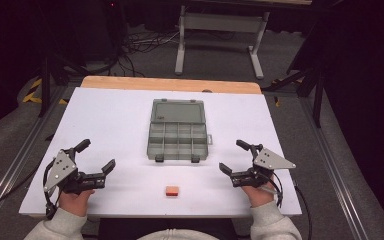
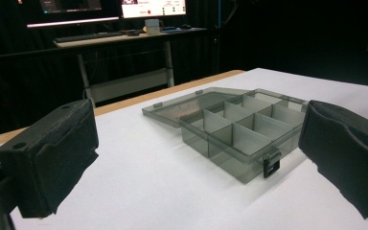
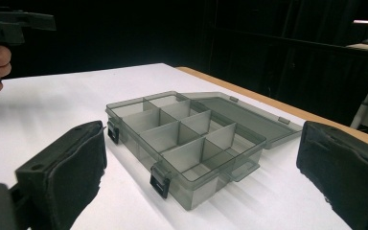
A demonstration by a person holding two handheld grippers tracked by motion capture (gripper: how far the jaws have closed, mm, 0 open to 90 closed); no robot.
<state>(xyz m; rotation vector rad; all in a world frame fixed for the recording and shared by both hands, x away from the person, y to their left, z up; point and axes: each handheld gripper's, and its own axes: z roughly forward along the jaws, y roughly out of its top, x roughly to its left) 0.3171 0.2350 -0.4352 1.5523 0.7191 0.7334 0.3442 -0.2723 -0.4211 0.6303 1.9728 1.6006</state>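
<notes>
A grey see-through compartment box (image 1: pixel 177 136) lies in the middle of the white table with its lid folded flat toward the far side; its compartments look empty (image 2: pixel 249 129) (image 3: pixel 187 139). A small orange block (image 1: pixel 172 190) rests near the front edge, between my hands. My left gripper (image 1: pixel 98 155) hovers at the front left, jaws wide apart with nothing between them (image 2: pixel 196 163). At the front right my right gripper (image 1: pixel 233 156) stands open too, holding nothing (image 3: pixel 201 177). Both point toward the box, well short of it.
The white table top (image 1: pixel 105 120) has a wooden strip along its far edge (image 1: pixel 170 84). A metal-legged desk (image 1: pixel 220 35) and floor cables lie beyond in the dark. In the right gripper view the other hand with its gripper (image 3: pixel 2 33) appears at upper left.
</notes>
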